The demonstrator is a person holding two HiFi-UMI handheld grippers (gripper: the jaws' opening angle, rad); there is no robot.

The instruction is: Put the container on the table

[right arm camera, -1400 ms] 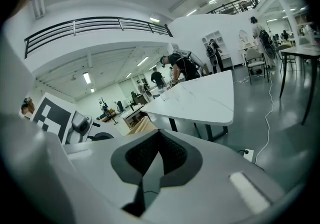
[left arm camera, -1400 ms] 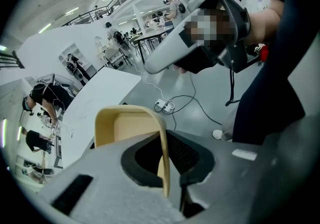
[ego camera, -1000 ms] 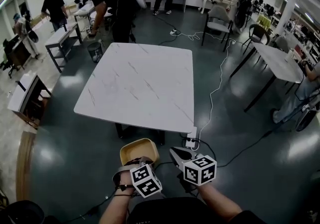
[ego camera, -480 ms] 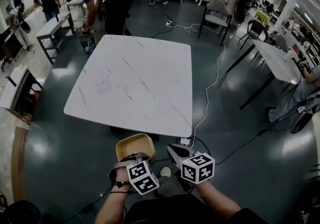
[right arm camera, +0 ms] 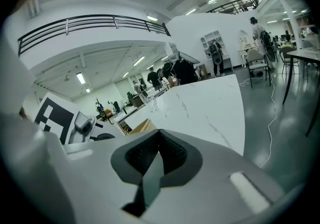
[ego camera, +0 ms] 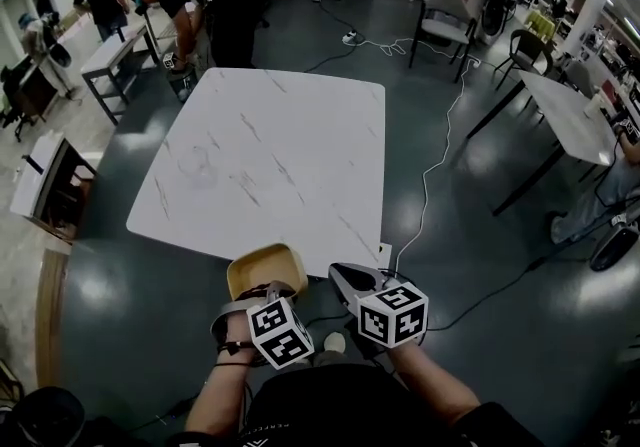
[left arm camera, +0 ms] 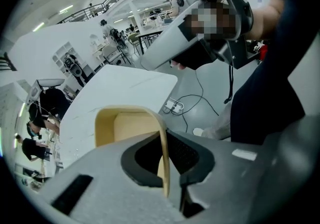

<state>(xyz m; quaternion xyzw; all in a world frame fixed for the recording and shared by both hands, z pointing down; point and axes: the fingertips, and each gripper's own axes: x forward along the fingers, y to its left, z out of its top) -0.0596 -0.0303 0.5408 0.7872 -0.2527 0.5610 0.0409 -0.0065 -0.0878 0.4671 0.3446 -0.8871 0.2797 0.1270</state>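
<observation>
- The left tongs (ego camera: 264, 292) are clamped narrowly on the near wall of the tan container (ego camera: 265, 270), 1 pad inside and 1 outside.
- The container is off the white tabletop (ego camera: 270, 135), in the air by its near edge, over the dark floor (ego camera: 130, 285).
- The right tongs (ego camera: 346, 277) are pressed together with nothing between them, just beside the container.
- A clear glass (ego camera: 198, 167) stands on the tabletop.
</observation>
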